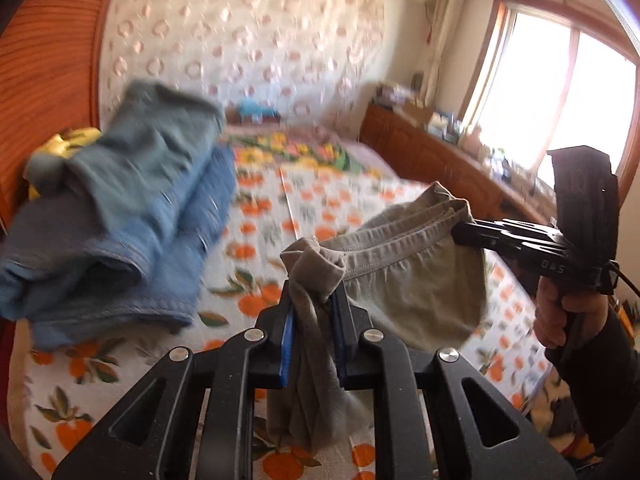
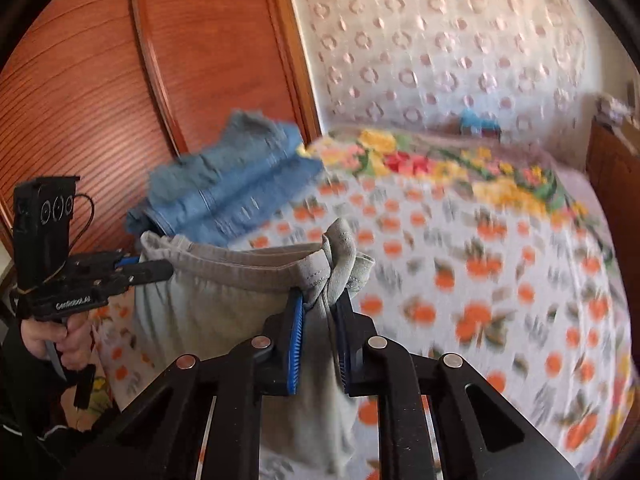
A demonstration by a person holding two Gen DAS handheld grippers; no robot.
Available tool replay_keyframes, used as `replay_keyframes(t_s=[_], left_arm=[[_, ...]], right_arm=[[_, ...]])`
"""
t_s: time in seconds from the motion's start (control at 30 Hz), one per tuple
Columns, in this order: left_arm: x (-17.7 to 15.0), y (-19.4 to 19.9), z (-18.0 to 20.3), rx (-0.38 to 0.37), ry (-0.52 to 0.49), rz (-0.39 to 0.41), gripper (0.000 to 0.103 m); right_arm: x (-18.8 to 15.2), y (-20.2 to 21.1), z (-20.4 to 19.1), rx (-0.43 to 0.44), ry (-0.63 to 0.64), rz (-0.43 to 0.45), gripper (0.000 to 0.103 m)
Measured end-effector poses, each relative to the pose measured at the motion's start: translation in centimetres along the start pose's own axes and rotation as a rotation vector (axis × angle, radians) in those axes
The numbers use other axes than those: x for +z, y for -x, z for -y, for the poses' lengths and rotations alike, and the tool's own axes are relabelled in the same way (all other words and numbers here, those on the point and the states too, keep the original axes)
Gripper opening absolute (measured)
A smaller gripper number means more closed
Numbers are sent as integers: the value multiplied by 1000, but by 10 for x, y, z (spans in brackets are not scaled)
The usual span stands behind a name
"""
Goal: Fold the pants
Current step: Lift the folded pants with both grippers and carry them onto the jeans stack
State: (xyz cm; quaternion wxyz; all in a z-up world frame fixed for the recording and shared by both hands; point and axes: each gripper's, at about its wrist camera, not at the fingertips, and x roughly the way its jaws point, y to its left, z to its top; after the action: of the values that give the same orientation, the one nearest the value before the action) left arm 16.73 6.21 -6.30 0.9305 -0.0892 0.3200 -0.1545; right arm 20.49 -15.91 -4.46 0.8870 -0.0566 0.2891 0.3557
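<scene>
Grey pants point(image 1: 404, 280) hang in the air above the bed, stretched by their waistband between both grippers. In the left wrist view my left gripper point(image 1: 315, 286) is shut on one bunched end of the waistband, with cloth trailing down between its blue pads. My right gripper point(image 1: 460, 234) clamps the other end at the right, held by a hand in a dark sleeve. The right wrist view shows the same: the right gripper point(image 2: 320, 294) is shut on a gathered corner of the grey pants point(image 2: 216, 304), and the left gripper point(image 2: 160, 268) pinches the far end at the left.
A pile of folded blue clothes point(image 1: 132, 220) point(image 2: 236, 192) lies on the bed's left side, near a wooden wardrobe point(image 2: 120, 60). The orange-print sheet point(image 1: 320, 200) covers the bed, with a floral blanket point(image 2: 440, 160) farther back. A low wooden cabinet point(image 1: 420, 148) stands under a bright window.
</scene>
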Motion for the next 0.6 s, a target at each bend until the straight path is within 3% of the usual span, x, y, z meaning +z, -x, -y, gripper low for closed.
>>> replay_keyframes(t_s=[0.33,0.6], left_arm=[[46,71,-27,104,25,198,17],[86,68,-59,173,50,229,17]], right_arm=[[103,-7,-56,35,213,93,15],[166,-54,-74,24,304,109,15]])
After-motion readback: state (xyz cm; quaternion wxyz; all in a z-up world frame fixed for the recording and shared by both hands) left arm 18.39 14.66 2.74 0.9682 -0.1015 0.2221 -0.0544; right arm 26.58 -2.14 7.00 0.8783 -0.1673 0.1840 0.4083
